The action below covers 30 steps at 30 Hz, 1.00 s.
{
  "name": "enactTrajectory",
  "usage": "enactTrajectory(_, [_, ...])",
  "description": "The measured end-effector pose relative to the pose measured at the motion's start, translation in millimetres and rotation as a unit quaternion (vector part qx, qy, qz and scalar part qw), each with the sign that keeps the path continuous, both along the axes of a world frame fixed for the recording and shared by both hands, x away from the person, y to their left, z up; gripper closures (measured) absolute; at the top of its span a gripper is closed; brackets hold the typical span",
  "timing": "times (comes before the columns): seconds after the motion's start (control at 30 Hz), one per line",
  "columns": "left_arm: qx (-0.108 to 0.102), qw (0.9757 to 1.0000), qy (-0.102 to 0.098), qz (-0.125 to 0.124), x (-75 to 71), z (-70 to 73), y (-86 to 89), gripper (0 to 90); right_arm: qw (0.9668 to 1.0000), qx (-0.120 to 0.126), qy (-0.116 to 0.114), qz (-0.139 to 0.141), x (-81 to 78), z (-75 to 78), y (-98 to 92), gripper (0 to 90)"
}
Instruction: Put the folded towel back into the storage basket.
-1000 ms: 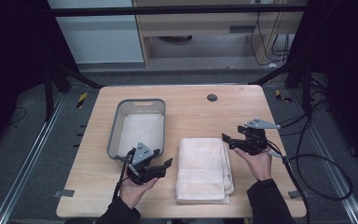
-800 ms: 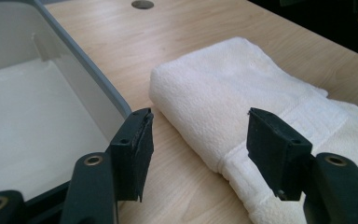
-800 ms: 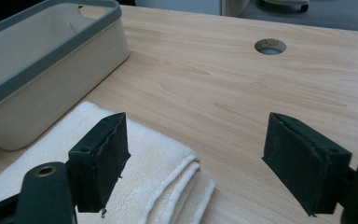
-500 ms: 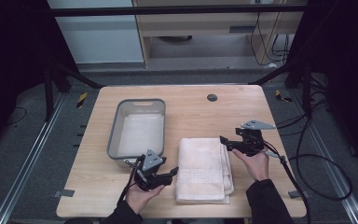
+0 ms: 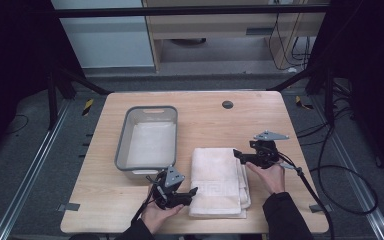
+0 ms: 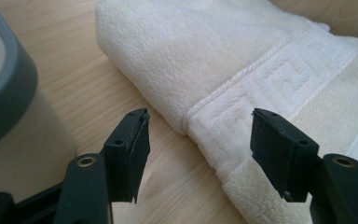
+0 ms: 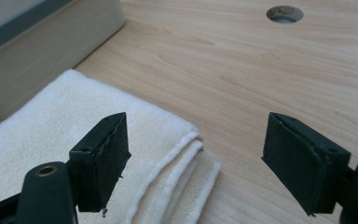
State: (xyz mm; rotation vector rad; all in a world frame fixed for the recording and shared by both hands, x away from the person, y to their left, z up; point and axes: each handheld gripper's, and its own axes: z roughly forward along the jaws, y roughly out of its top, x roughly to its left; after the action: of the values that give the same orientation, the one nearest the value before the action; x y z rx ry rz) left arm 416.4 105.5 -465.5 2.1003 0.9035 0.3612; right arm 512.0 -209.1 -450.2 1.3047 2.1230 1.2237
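To pick up the folded towel [image 5: 219, 181] well, slide the wide-open, empty left gripper [image 6: 200, 144] onto its near left corner, just after its jaws spread more, while the open, empty right gripper [image 7: 196, 154] takes the far right corner.

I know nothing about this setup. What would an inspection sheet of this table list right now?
Surface: wooden table, bare apart from the items below, with a round hole.
Job's things: folded white towel lying flat; grey bin beside it.
Clutter: nothing seen.
Grippers: left gripper open, jaws just opening, straddling the towel's near corner without pressing it; right gripper open, over the towel's far corner.
Cables: black cable trailing from the right gripper.
Surroundings: dark frame, floor rails, shelf behind.
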Motion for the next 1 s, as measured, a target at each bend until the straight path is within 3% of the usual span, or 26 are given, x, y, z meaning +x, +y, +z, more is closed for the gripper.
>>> enactTrajectory(0.57, [0.012, 0.9996, 0.027, -0.001, 4.9, -22.0, -11.6, 31.2, 0.9984, -0.034, 0.040, 0.019, 7.5, -26.5, 16.1, 25.2])
enactTrajectory(0.9, [0.011, 0.9988, 0.047, 0.006, 8.3, -29.3, -13.3, 30.6, 0.9973, -0.041, 0.058, 0.020, 8.8, -35.3, 19.9, 27.5])
enactTrajectory(1.0, [0.004, 0.9983, 0.058, 0.007, 10.4, -30.6, -13.2, 30.6, 0.9968, -0.025, 0.075, 0.014, 9.8, -38.3, 18.7, 27.8])
